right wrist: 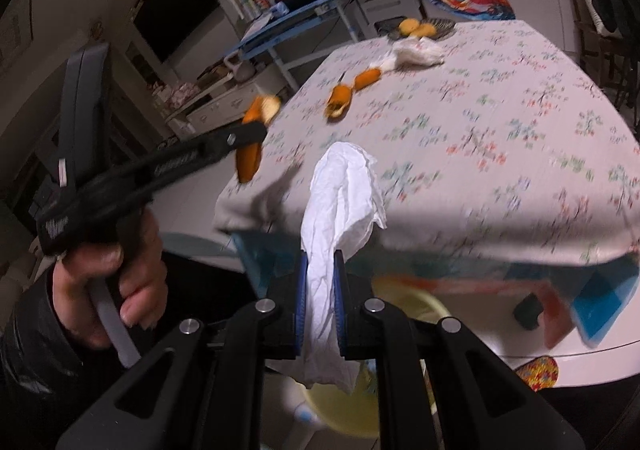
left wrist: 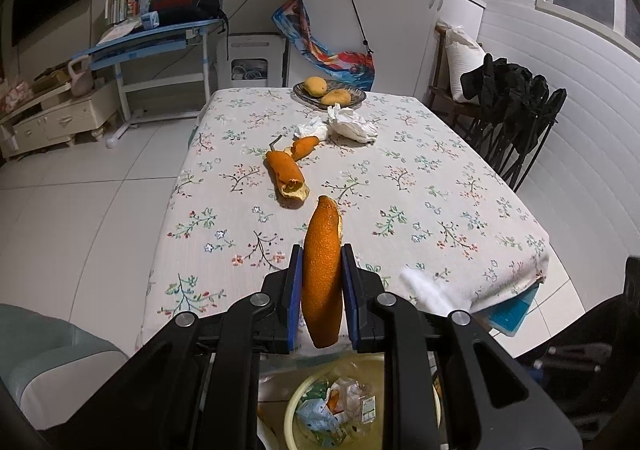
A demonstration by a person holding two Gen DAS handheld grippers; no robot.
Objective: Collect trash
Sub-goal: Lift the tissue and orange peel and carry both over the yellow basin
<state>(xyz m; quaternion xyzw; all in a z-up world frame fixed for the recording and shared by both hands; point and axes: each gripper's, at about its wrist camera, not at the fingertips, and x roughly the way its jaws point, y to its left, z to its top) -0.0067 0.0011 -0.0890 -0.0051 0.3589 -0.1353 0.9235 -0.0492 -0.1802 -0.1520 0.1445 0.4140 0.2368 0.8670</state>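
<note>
My left gripper (left wrist: 322,254) is shut on a long piece of orange peel (left wrist: 322,262), held upright just off the near edge of the floral table (left wrist: 420,178). Below it stands a yellow bin (left wrist: 296,398) with wrappers inside. My right gripper (right wrist: 321,258) is shut on a crumpled white tissue (right wrist: 340,206), held off the table's corner above the yellow bin (right wrist: 424,306). In the right wrist view the left gripper (right wrist: 256,130) shows at the left with the peel (right wrist: 250,160), a hand (right wrist: 108,282) around its handle. More peel pieces (left wrist: 286,174) and crumpled tissues (left wrist: 352,124) lie on the table.
A dark plate (left wrist: 330,93) with two yellow fruits sits at the table's far end. Black folding chairs (left wrist: 516,106) stand along the right side, a blue desk (left wrist: 152,38) with books and a bag at the back left. A pale seat (left wrist: 48,362) is at lower left.
</note>
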